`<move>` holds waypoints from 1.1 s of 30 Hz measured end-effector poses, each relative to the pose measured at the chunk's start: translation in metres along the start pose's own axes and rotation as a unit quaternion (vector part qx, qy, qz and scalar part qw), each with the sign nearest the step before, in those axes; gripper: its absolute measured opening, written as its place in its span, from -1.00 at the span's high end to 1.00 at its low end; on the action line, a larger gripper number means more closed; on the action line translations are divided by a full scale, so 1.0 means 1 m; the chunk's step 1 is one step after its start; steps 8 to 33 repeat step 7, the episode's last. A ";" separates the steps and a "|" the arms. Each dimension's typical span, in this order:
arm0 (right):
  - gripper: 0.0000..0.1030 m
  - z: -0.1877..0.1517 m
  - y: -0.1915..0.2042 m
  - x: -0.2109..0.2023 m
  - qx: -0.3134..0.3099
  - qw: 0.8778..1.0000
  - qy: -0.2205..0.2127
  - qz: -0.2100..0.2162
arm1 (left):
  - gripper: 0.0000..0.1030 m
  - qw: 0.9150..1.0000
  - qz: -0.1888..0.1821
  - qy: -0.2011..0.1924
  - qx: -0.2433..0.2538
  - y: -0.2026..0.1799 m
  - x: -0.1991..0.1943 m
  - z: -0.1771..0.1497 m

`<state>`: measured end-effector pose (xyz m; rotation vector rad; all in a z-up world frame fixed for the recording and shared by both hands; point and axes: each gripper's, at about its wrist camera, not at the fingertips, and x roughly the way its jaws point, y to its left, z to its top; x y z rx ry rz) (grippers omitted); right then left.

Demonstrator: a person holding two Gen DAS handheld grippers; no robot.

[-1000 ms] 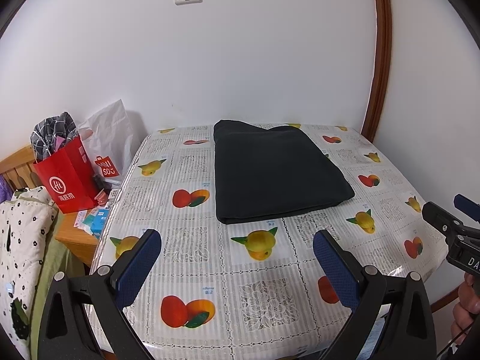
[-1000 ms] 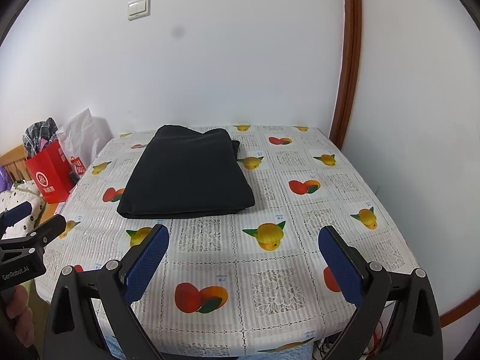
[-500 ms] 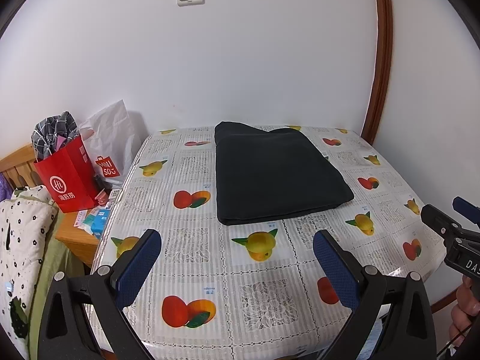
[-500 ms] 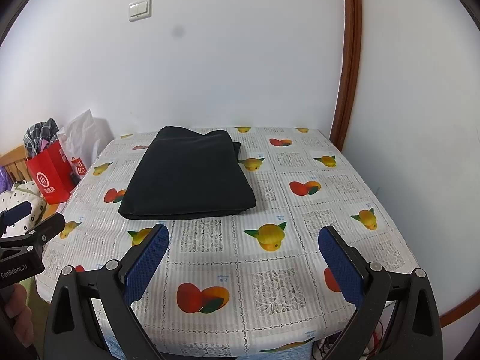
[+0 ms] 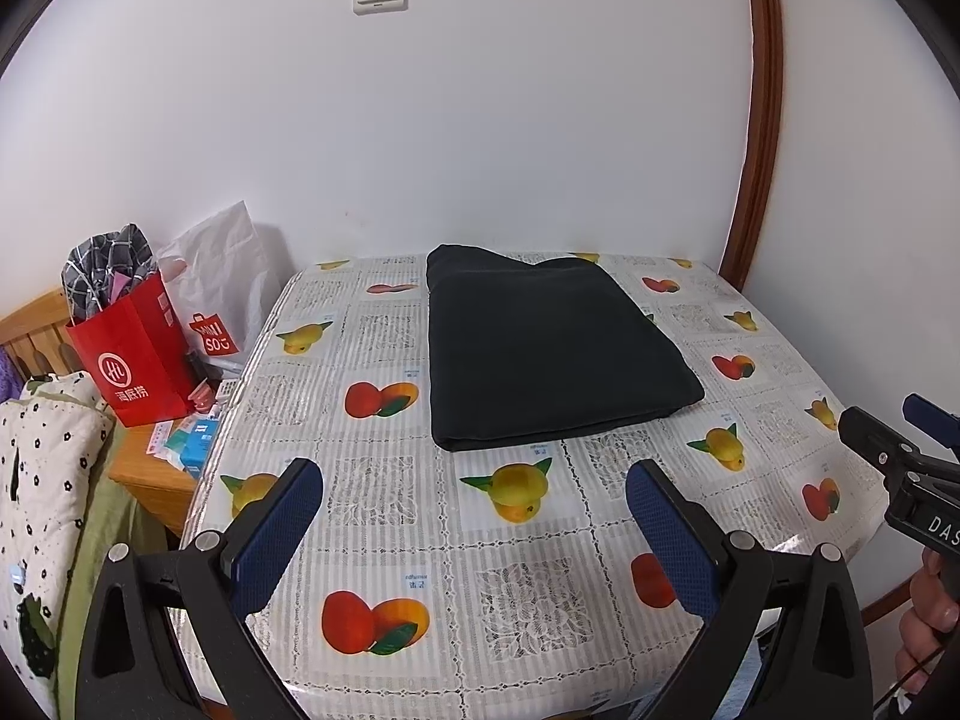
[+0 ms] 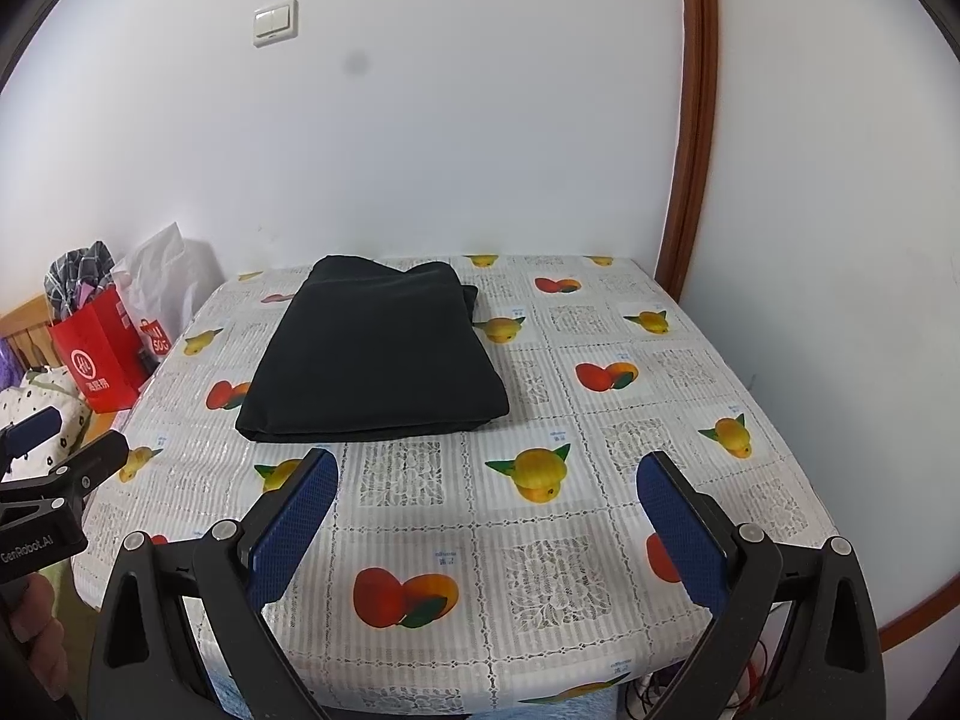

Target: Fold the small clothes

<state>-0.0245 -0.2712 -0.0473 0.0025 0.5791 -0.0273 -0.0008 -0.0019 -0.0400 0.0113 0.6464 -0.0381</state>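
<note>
One dark, near-black folded cloth garment [image 5: 549,354], lying flat as a neat rectangle on the far half of the table under a fruit-printed plastic tablecloth [image 6: 528,576].
Left gripper [image 5: 474,531]: blue-padded jaws spread wide, holding nothing, well short of the garment.
Right gripper [image 6: 489,525]: likewise spread wide and empty, held back at the near edge.
Off-table: red paper shopping bag [image 5: 135,369], left.
Risk: the glossy cover looks slick; a one-sided pinch on the near edge could drag the whole stack or peel only the top layer, spoiling the fold.
</note>
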 end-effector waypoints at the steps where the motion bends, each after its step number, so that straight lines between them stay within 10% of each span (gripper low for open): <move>1: -0.92 0.000 0.000 0.000 0.001 1.000 0.001 -0.001 | -0.98 1.000 0.000 0.000 0.000 0.000 0.000 0.000; 33: -0.92 0.000 0.000 0.000 0.001 1.000 0.001 -0.001 | -0.98 1.000 -0.001 -0.003 -0.002 0.000 -0.001 0.000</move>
